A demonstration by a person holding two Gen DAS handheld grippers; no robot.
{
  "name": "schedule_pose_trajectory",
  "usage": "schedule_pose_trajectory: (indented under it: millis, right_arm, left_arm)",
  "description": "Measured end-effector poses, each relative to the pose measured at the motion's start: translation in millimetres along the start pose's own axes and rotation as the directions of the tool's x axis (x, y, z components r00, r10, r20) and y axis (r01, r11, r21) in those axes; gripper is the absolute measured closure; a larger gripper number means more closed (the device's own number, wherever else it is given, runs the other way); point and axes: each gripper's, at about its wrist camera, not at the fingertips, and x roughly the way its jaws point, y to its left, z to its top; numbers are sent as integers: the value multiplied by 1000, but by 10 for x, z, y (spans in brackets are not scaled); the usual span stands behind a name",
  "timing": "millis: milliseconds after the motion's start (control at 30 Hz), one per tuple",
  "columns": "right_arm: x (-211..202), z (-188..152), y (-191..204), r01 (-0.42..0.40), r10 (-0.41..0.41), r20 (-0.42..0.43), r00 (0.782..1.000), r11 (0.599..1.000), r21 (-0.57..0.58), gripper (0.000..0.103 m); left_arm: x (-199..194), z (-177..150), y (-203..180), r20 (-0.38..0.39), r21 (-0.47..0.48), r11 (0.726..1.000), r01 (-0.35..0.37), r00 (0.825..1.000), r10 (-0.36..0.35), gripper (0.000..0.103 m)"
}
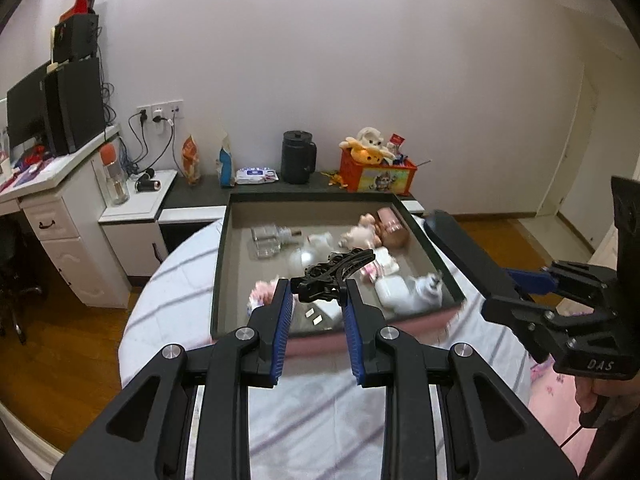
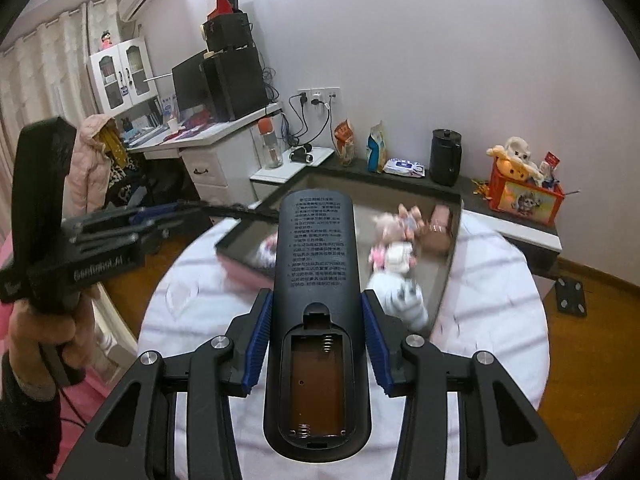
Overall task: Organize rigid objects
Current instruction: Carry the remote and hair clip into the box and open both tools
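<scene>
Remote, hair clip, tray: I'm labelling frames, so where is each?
Remote [image 2: 316,248]: right wrist view, printed back.
Hair clip [image 1: 332,276]: left wrist view, black body.
Tray [image 1: 224,256]: left wrist view, left wall.

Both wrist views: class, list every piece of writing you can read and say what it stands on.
"DAS": right gripper body.
Pale lettering on the left gripper body: too blurred to read.
Printed block on the remote control back: too small.
Wipes pack and snack bags: unreadable.

Black remote [image 2: 316,300] (coverless), probably hair clip [image 1: 332,276]
</scene>
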Motion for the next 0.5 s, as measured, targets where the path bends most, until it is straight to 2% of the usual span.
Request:
schedule_pose_trajectory:
  millis: [200,500]
  right_arm:
    - [459,421,-125,7,-6,-32,999,1000,12,58]
    - [1199,766,-491,34,-27,-110,994,998,57,58]
  left_arm:
    - [346,254,97,-18,-19,1000,-21,1000,21,78]
    - [963,515,331,-47,-51,997,-54,998,51,78]
